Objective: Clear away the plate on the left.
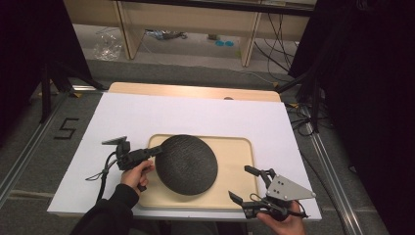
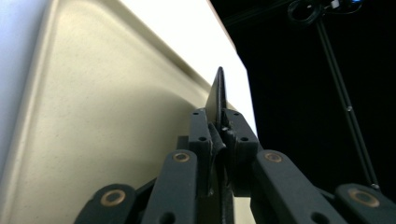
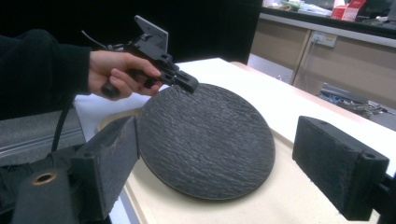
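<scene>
Left gripper (image 1: 155, 151) pinches dark plate (image 1: 188, 164) at its left rim, tilted over tray (image 1: 247, 147); right gripper (image 1: 246, 183) spread, idle near front-right corner; plate prob. not yet set down.

light falls from overhead onto the white table (image 1: 195, 115), which is bright and nearly washed out in the high view, while black curtains at three and nine o'clock swallow all detail. the round dark plate (image 1: 188, 164) casts a soft shadow toward six o'clock on the tan tray (image 1: 242, 169). in the left gripper view the tray glows evenly and the near jaws are slightly soft. in the right gripper view the big jaw blocks blur at the bottom edge, and the plate's rough texture catches a faint sheen.
</scene>
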`<state>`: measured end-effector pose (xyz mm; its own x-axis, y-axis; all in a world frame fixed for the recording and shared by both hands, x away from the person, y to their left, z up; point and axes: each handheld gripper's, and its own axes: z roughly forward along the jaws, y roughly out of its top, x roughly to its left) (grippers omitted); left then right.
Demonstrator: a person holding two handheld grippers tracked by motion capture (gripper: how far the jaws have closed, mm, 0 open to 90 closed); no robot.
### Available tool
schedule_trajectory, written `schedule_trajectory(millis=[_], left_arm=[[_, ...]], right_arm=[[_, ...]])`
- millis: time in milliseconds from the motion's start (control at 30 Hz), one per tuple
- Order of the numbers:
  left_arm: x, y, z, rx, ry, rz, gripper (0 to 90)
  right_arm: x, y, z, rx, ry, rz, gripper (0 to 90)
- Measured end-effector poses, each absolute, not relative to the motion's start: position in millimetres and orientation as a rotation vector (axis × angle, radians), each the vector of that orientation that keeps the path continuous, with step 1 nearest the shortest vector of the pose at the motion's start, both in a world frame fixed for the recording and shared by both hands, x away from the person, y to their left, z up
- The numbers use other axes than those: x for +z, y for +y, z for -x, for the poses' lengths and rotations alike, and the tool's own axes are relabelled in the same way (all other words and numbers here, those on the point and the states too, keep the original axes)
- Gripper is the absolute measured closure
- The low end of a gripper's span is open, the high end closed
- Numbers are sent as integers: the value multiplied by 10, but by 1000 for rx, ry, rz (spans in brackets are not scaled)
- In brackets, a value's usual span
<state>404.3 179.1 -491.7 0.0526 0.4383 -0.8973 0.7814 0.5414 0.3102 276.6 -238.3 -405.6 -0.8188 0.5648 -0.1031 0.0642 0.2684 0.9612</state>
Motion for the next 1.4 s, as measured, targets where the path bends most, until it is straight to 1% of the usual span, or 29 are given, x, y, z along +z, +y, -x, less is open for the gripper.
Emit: schedule_trajectory(millis=[167,500,567,633,700,833,933,1033,1133,1267,1333,1400], left_arm=[[-4964,1731,-4042,-368,1599,-1107,837],[-5045,1621,-4088,-394,1609,-1097,834],[-5062,1586,-4091,-391,1596,-1086,827],[-5066,1569,-4089,-392,1600,-1133,820],[-5087,1542,-4094,-387,1609,-1142,812],[-5136,1502,-4116,-394,1617,-1136,809],[-5177,1457,-4133,-384,1589,-1141,777],[-5191,1472,-4143,-401,1608,-1167,774],[-5183,1490,-4149,-388,1566,-1201,721],[-5110,1531,-4135,-350,1552,-1189,661],[-5084,1579,-4134,-328,1541,-1215,616],[-5064,1629,-4136,-309,1545,-1221,552]], right_arm=[[-4051,-2385,-2765,1576,2120,-568,158],[-4053,-2382,-2767,1574,2121,-568,158],[-4057,-2380,-2758,1569,2127,-565,158],[-4054,-2379,-2766,1580,2117,-568,159],[-4061,-2373,-2763,1578,2123,-569,159],[-4061,-2369,-2764,1580,2117,-574,159],[-4064,-2372,-2762,1578,2121,-573,159],[-4064,-2375,-2763,1577,2130,-566,158],[-4061,-2377,-2765,1584,2121,-571,158],[-4065,-2379,-2766,1590,2119,-563,158],[-4062,-2378,-2765,1586,2121,-571,158],[-4064,-2381,-2762,1577,2135,-561,158]])
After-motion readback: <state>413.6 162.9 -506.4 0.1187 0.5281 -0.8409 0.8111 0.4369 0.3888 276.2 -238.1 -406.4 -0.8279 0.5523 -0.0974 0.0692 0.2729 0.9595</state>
